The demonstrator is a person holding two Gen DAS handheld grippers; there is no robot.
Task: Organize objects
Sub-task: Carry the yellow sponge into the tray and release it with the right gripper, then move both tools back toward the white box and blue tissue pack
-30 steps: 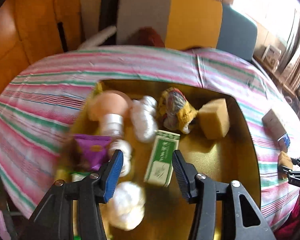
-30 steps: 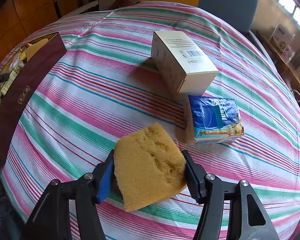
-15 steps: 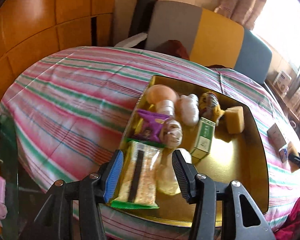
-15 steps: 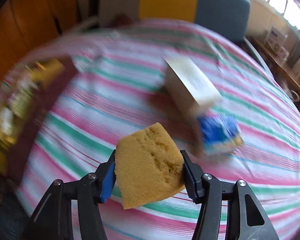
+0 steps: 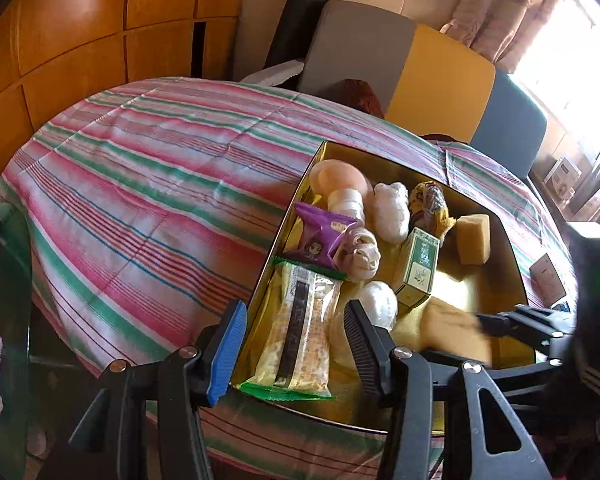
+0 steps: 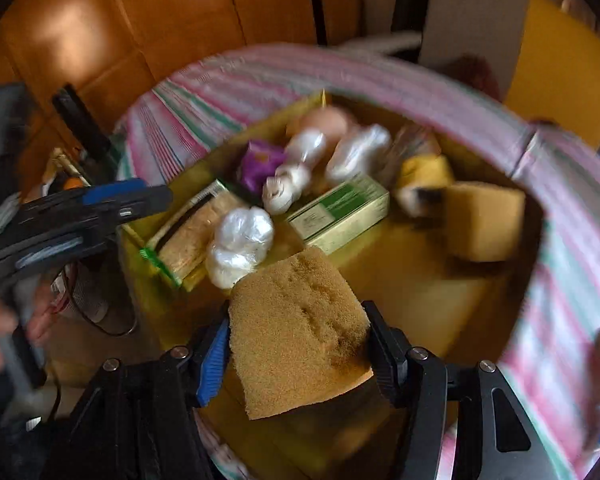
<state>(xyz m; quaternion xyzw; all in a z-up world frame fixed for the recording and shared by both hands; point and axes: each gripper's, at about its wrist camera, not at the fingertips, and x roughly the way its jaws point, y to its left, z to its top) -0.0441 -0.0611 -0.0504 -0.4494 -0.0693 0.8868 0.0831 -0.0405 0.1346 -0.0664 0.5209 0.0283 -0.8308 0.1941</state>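
My right gripper (image 6: 296, 340) is shut on a yellow-brown sponge (image 6: 300, 336) and holds it over the near part of the gold box (image 6: 420, 280). It shows blurred in the left wrist view (image 5: 456, 328), coming in from the right over the box (image 5: 484, 296). The box holds a second sponge (image 5: 474, 239), a green carton (image 5: 418, 266), a snack bag (image 5: 296, 328), a purple packet (image 5: 320, 236), white wrapped bundles (image 5: 390, 210) and a pink ball (image 5: 336, 176). My left gripper (image 5: 296, 344) is open and empty, at the box's near left corner.
The box sits on a round table with a striped cloth (image 5: 148, 192). A cream box (image 5: 548, 280) lies on the cloth right of the gold box. Chairs (image 5: 400, 64) stand behind the table, wooden panels (image 5: 80, 32) at left.
My right gripper has swung left with the sponge, from the striped cloth beside the cream and blue boxes to over the gold box. My left gripper has drawn back to the box's near corner.
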